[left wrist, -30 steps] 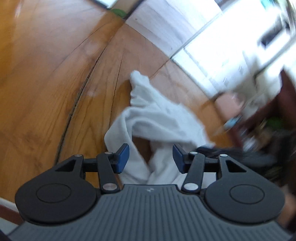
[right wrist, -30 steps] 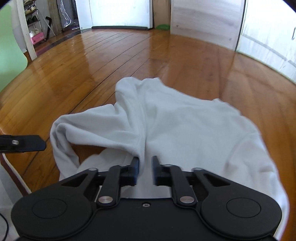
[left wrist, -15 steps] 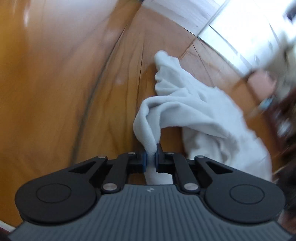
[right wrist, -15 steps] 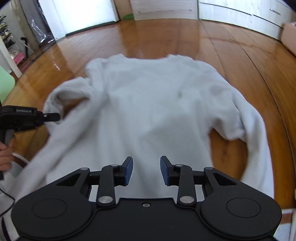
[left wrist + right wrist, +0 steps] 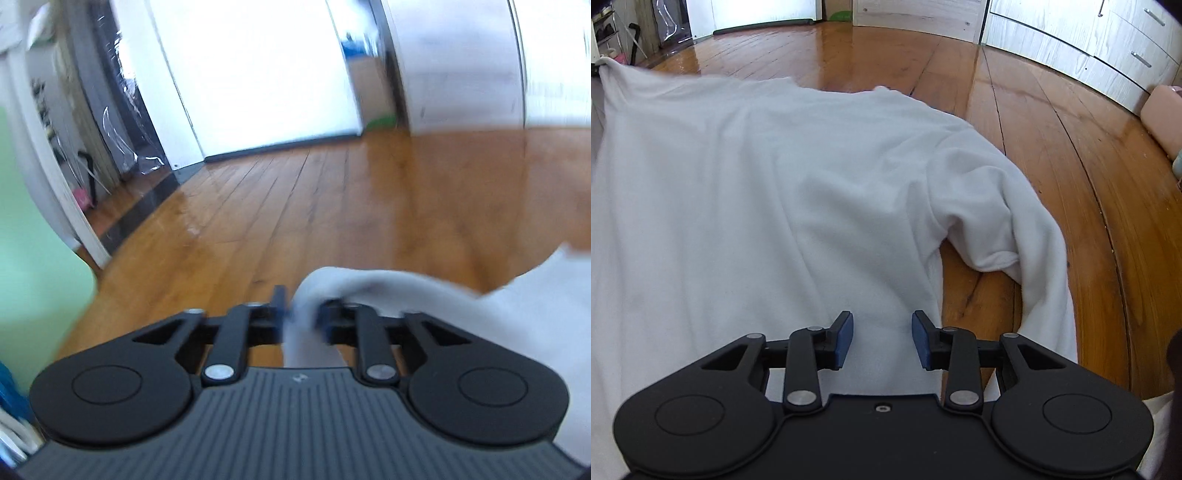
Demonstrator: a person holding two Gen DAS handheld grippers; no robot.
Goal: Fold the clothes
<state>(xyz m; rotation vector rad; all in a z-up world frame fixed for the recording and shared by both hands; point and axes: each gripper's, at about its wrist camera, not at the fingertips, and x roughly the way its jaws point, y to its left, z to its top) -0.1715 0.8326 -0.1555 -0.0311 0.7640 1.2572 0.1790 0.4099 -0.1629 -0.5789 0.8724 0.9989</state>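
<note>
1. A white sweatshirt (image 5: 768, 192) is spread on the wooden floor (image 5: 1052, 155); 1 sleeve (image 5: 1015, 236) is bent at its right side.
2. The right gripper (image 5: 882, 338) is pointed steeply down over the sweatshirt's near part, its jaws held moderately apart with cloth seen beneath them, nothing pinched.
3. The left gripper (image 5: 301, 314) is pointed slightly downward toward a bright doorway (image 5: 255, 74); a bunched fold of the sweatshirt (image 5: 424, 295) lies between its opening jaws, though blur hides the pad contact.
4. No writing can be read.

Bare floor (image 5: 1052, 155) right of spread sweatshirt (image 5: 775, 177).
</note>
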